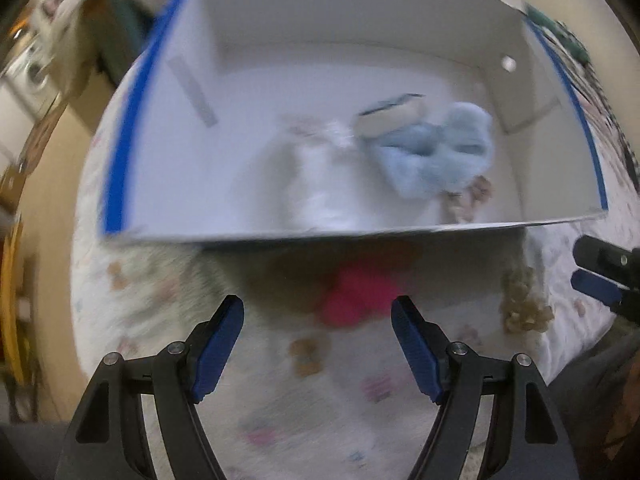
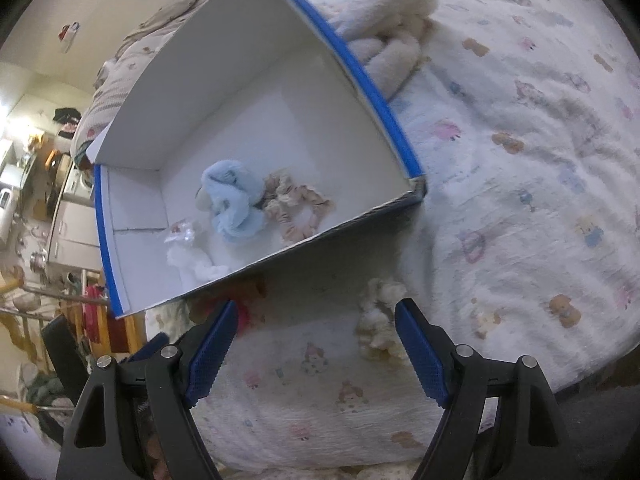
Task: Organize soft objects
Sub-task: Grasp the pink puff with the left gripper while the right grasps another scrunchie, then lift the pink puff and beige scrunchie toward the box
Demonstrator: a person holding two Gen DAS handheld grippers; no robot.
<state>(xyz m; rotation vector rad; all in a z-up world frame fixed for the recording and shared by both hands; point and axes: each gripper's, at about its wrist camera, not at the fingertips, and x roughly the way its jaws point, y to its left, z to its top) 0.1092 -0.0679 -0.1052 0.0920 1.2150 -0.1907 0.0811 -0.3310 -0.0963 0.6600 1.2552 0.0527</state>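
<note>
A white box with blue edges (image 1: 160,152) (image 2: 256,92) lies on the bed. Inside it are a light blue fluffy scrunchie (image 1: 440,156) (image 2: 236,200), a white soft item (image 1: 316,184) (image 2: 192,256) and a beige patterned scrunchie (image 2: 296,208). A pink soft item (image 1: 360,292) lies on the bed just in front of the box, beyond my open left gripper (image 1: 318,344). A cream scrunchie (image 1: 524,300) (image 2: 380,328) lies to the right of it, by my open right gripper (image 2: 316,344). Both grippers are empty.
The bedcover (image 2: 520,160) is white with small printed figures. A beige plush toy (image 2: 396,36) lies behind the box's right wall. The right gripper's fingers (image 1: 596,284) show at the right edge of the left wrist view. Room furniture stands beyond the bed at left.
</note>
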